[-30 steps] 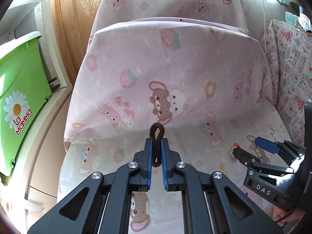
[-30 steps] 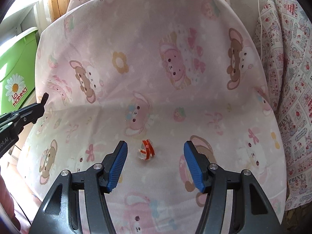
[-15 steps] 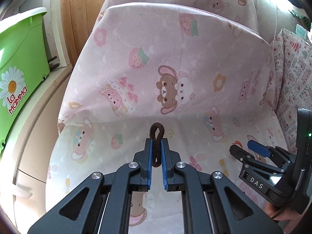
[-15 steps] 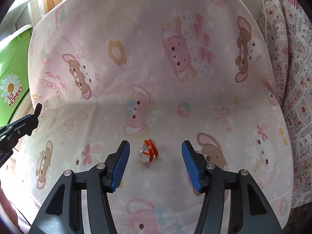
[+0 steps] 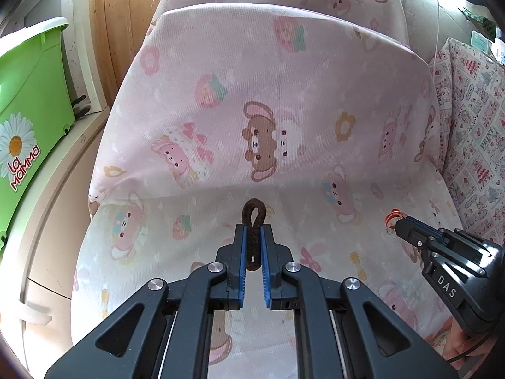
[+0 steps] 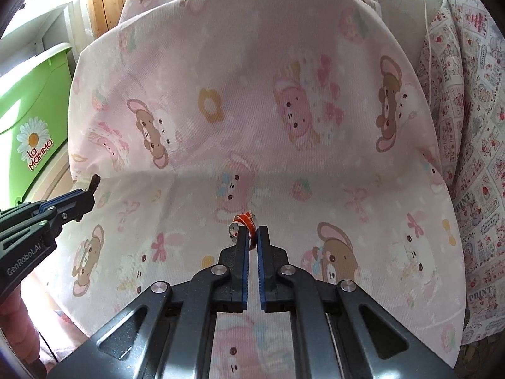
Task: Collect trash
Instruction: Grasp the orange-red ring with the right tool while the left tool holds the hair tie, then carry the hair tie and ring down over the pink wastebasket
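My left gripper [image 5: 253,232] is shut on a brown hair tie [image 5: 252,218], whose loop sticks out past the blue pads, above the pink bear-print seat cushion [image 5: 157,240]. My right gripper [image 6: 251,233] is shut on a small red, white and clear wrapper [image 6: 244,219] just above the seat cushion [image 6: 347,221]. In the left wrist view the right gripper [image 5: 399,222] sits at the right with the wrapper [image 5: 391,216] at its tip. In the right wrist view the left gripper [image 6: 90,194] sits at the left with the hair tie [image 6: 94,180] poking out.
A green plastic bin [image 5: 22,120] with a daisy logo stands at the left on a cream ledge [image 5: 47,230]; it also shows in the right wrist view [image 6: 34,110]. A patterned cloth [image 6: 467,126] hangs at the right. The padded backrest [image 6: 252,79] rises behind the seat.
My right gripper has closed from wide open onto the wrapper. The left gripper has kept its hold on the hair tie and shifted closer to the seat.
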### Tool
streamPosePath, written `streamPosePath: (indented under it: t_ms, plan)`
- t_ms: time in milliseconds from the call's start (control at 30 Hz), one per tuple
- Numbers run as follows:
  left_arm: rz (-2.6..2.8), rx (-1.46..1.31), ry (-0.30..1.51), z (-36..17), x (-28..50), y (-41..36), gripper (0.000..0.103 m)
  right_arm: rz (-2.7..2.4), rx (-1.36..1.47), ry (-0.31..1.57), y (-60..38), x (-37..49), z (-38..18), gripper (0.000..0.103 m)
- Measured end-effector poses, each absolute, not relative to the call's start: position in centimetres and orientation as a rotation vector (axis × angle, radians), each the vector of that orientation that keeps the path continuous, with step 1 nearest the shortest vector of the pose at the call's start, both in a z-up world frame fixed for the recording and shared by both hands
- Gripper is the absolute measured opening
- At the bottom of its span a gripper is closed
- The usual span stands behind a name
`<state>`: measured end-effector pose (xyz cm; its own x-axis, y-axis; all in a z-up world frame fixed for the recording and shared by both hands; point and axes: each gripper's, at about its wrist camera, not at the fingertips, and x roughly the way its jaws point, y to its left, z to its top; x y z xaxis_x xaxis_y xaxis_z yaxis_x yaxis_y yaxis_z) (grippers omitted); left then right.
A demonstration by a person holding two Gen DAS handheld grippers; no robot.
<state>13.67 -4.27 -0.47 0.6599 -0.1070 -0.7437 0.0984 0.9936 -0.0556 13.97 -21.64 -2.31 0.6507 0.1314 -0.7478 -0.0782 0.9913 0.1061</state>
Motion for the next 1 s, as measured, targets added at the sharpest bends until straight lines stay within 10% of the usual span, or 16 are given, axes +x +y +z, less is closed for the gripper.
streamPosePath:
  t_ms: [1000]
  plan:
    - [-0.184,0.048,0.795,0.1,4.0,-3.8,0.009,0.228,0.078,0.775,-20.4,0.7,1.1,0.006]
